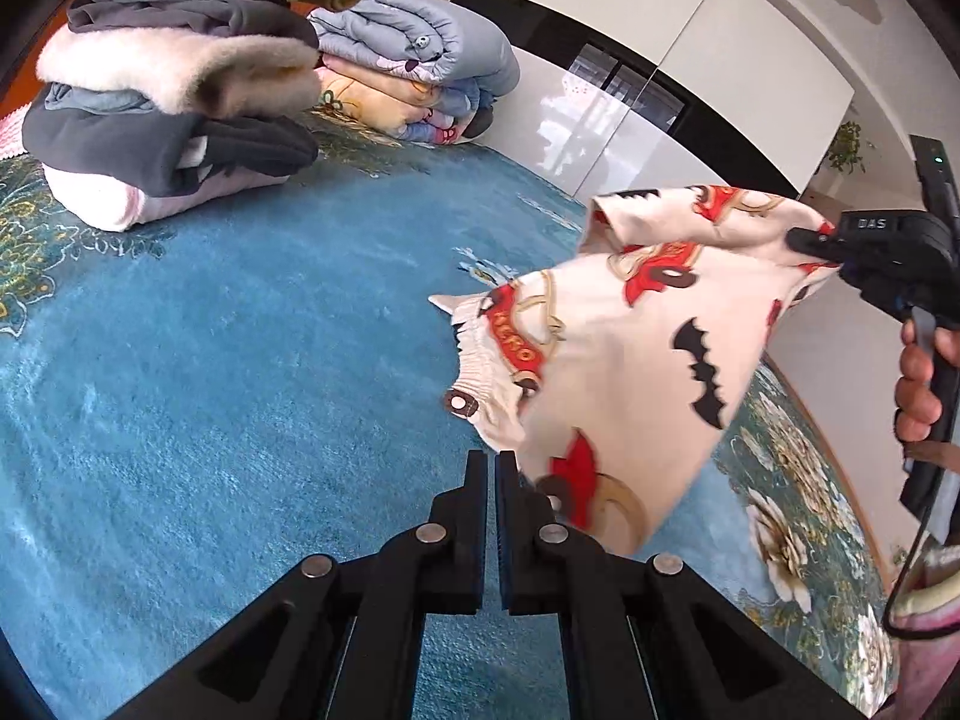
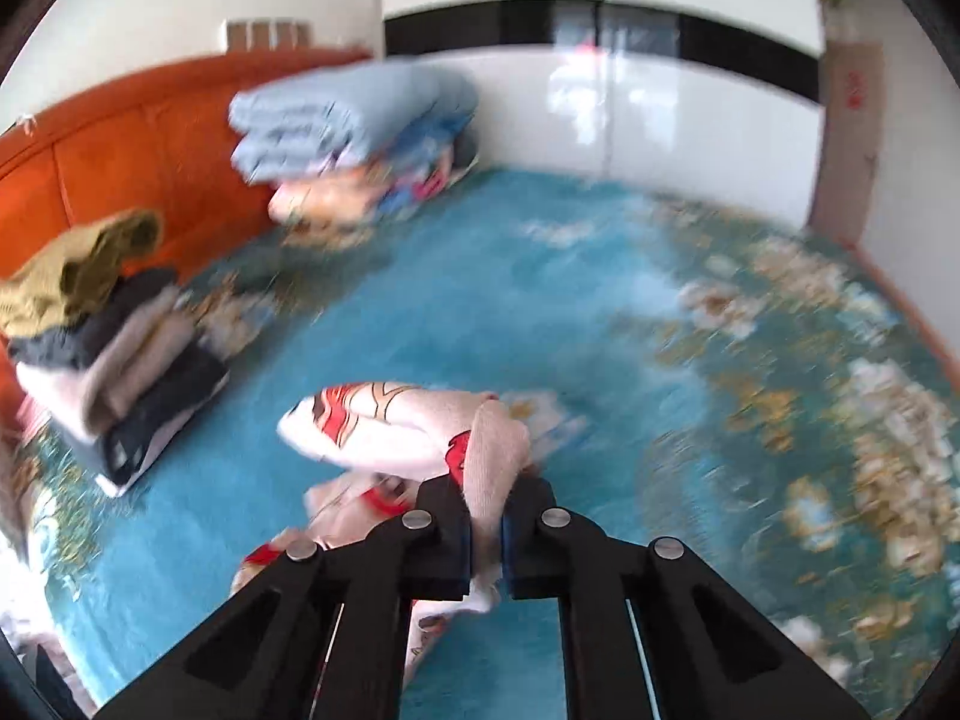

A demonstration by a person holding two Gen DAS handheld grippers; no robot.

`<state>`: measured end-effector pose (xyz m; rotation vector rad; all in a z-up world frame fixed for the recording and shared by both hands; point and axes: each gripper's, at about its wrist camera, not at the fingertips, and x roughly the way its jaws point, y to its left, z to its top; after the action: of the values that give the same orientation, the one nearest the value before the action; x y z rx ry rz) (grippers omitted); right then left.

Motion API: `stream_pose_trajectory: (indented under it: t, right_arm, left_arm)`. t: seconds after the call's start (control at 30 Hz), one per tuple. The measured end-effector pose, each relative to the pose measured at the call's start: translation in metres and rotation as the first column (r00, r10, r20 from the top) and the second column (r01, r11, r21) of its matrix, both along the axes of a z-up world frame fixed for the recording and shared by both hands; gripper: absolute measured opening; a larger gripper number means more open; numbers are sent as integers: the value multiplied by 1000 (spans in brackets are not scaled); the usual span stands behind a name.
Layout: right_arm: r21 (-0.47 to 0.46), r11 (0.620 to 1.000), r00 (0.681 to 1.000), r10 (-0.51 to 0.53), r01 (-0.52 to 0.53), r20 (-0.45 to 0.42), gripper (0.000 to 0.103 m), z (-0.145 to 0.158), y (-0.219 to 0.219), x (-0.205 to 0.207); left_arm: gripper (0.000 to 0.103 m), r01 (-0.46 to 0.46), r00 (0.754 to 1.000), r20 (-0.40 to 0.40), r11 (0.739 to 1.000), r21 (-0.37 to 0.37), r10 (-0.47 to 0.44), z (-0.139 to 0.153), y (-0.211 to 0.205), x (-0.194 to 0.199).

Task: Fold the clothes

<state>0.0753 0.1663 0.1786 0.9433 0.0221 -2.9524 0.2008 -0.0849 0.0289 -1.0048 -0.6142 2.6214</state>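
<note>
Cream fabric printed with red cars and black bats, the garment (image 1: 648, 324) hangs lifted over the blue floral bedspread (image 1: 240, 360). My right gripper (image 2: 487, 516) has its fingers pressed together on a bunched fold of it, and the rest trails down and to the left beneath the tool. In the left wrist view, that same gripper pinches the cloth's upper right corner, with my hand (image 1: 921, 384) wrapped round the handle. My left gripper (image 1: 490, 468) sits just beside the garment's lower edge, fingers nearly together with only a thin slit between them; whether any cloth is caught there I cannot tell. A stack of folded clothes (image 1: 174, 114) rests on the bedspread at far left, well apart from the garment, with rolled quilts (image 1: 414, 60) behind it near the orange headboard (image 2: 120, 150).
</note>
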Motion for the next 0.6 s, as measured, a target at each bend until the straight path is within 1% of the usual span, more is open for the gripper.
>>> stream_pose_trajectory:
  t: [0.07, 0.17, 0.27, 0.3, 0.37, 0.43, 0.47, 0.53, 0.6]
  right_arm:
    - [-31, 999, 999, -24, 23, -29, 7, 20, 24, 18]
    - [-47, 994, 991, -103, 99, -81, 7, 30, 61, 55]
    - [-25, 976, 976, -215, 214, -38, 7, 8, 114, 84]
    - [-17, 967, 967, -256, 256, 4, 7, -7, 135, 91]
    - [-28, 936, 930, -345, 351, 123, 7, -44, 180, 107]
    - [-95, 901, 891, -395, 423, 225, 7, -77, 217, 123]
    - [-132, 883, 875, -405, 449, 266, 7, -91, 232, 132]
    - [-168, 872, 863, -395, 460, 317, 7, -111, 246, 141]
    - [-196, 874, 867, -367, 445, 336, 7, -118, 252, 147]
  left_arm:
    - [3, 13, 1000, 8, 1000, 2, -13, -1, 3, 0]
    - [3, 31, 999, 21, 999, 5, -31, -2, 7, -1]
    - [3, 50, 998, 33, 999, 8, -50, -2, 12, -1]
    - [3, 56, 998, 38, 998, 10, -57, -3, 13, -1]
    - [3, 69, 997, 46, 998, 12, -69, -3, 16, -2]
    - [4, 82, 995, 56, 996, 18, -83, -4, 20, -2]
    - [4, 98, 992, 71, 994, 47, -101, -6, 24, -6]
    - [4, 112, 988, 101, 991, 74, -119, -10, 34, -15]
    - [5, 133, 981, 129, 988, 81, -143, -15, 49, -25]
